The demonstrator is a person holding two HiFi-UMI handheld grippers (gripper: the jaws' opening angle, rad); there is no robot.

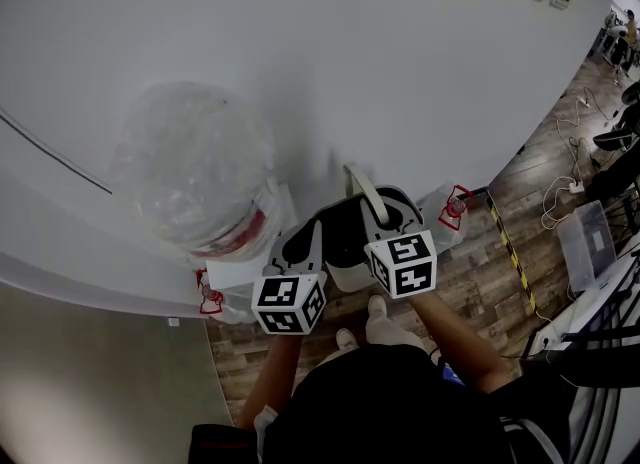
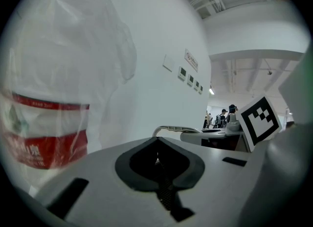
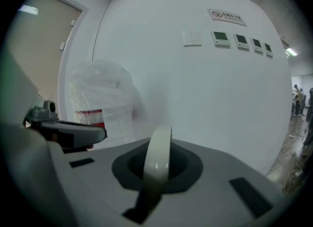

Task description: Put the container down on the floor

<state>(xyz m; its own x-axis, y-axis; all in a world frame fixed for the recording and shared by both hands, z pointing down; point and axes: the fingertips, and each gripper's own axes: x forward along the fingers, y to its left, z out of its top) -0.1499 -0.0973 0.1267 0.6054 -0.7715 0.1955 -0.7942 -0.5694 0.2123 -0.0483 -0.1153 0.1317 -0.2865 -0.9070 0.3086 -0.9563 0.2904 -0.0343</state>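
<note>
My right gripper is shut on a pale curved handle, which rises between its jaws and arcs up toward the white wall. The container's pale body shows only as a sliver between the two marker cubes; the rest is hidden under the grippers. My left gripper is held close beside the right one, its jaws closed together with nothing visible between them. In the left gripper view the thin handle runs across to the right gripper.
A big clear plastic bag with a red band stands against the curved white wall at left. Red-handled bottles sit at the wall's foot. Wood floor with cables and a clear bin lies to the right.
</note>
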